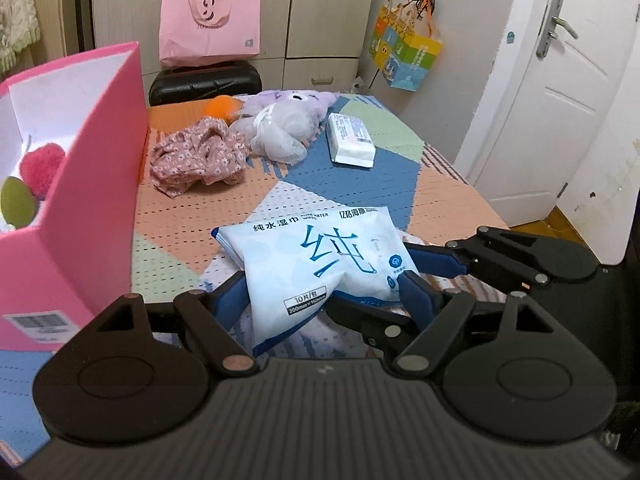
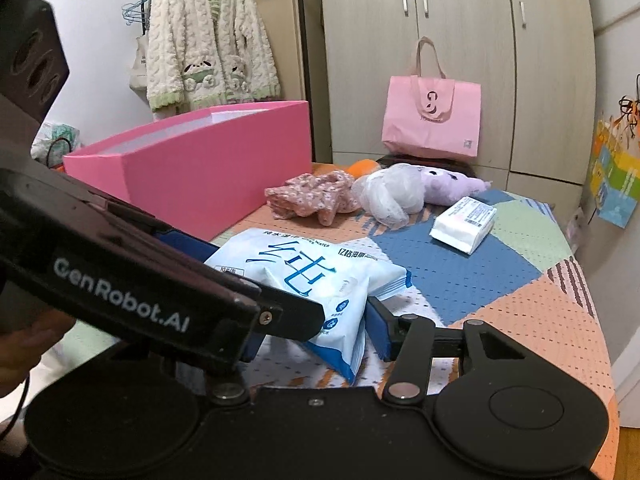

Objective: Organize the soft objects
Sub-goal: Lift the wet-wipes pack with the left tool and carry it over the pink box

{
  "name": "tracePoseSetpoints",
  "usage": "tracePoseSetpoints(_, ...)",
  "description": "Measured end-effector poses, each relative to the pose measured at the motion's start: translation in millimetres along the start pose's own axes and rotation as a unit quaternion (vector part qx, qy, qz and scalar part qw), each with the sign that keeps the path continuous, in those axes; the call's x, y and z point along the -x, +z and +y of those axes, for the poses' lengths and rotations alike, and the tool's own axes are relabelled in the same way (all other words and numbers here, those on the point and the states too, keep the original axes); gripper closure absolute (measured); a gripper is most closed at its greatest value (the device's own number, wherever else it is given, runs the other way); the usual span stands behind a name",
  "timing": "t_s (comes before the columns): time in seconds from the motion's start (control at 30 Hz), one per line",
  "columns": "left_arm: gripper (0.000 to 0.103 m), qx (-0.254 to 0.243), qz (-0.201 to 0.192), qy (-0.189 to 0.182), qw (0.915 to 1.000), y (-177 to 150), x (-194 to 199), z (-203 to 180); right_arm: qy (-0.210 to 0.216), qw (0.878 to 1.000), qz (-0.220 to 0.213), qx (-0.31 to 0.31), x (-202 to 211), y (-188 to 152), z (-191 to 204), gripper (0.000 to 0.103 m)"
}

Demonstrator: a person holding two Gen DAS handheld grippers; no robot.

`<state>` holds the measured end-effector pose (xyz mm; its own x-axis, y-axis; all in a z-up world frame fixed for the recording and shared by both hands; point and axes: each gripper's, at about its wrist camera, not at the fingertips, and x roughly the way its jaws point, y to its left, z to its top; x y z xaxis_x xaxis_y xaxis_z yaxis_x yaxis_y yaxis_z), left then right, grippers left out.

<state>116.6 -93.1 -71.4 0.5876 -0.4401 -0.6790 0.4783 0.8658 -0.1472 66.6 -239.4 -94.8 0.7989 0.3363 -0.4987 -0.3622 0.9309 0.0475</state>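
Wet-wipe pack (image 1: 320, 264), pale blue with a large blue character printed on it, is sitting nearest to me, pinched at its near end between the blue pads of my left gripper (image 1: 324, 300), whose jaws are closing narrowly onto it so the wrapper is crumpling there. My right gripper (image 2: 320, 328) is coming in from the pack's right side (its black linkage is showing in the left view too), and one blue finger (image 2: 380, 332) is lying just beside the pack's edge; the other is hidden behind my left gripper's body, so I cannot tell whether this pair is gripping anything. The pack's far end is resting on the patchwork bedspread (image 1: 360, 176).

To my left, the pink box (image 1: 96, 184) is standing open on the bedspread, and inside it a pink fluffy ball (image 1: 40, 168) and a green rounded item (image 1: 18, 202) are lying against the white lining.

Farther out, a floral pink cloth (image 1: 196, 156) is lying bunched up, touching a white mesh bundle (image 1: 280, 132). Just beside that, a white tissue packet (image 1: 352, 140) is lying flat. Behind these a purple plush toy (image 1: 296, 100) and an orange soft item (image 1: 222, 108) are resting near the bed's far edge.

Beyond the bed, a pink tote bag (image 1: 210, 24) is standing on a black case (image 1: 204, 82).
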Motion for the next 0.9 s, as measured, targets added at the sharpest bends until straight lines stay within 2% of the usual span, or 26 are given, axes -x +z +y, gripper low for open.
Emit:
tracePoseSetpoints(0.13,0.024,0.005,0.000,-0.009,0.9999,-3.1,18.9,2.2,-0.001,1.000,0.001,0.016,14.3,4.0,13.8,0.046)
tracePoseSetpoints(0.23,0.024,0.006,0.009,-0.019,0.9998,-6.0,32.8,4.8,0.010,1.000,0.020,0.001,22.2,8.6,18.7,0.046)
tracePoseSetpoints(0.47,0.023,0.005,0.018,-0.007,0.9998,-12.3,72.4,11.9,0.028,0.999,0.018,0.023,39.5,13.9,51.3,0.046)
tracePoseSetpoints(0.63,0.023,-0.016,0.002,0.008,0.9998,-13.6,109.3,20.3,0.077,0.997,0.009,0.028,43.4,29.0,65.9,0.042)
tracePoseSetpoints(0.9,0.023,-0.002,-0.029,0.026,0.9992,-1.2,142.6,46.3,0.091,0.992,-0.025,0.082,39.5,60.9,94.3,0.042)
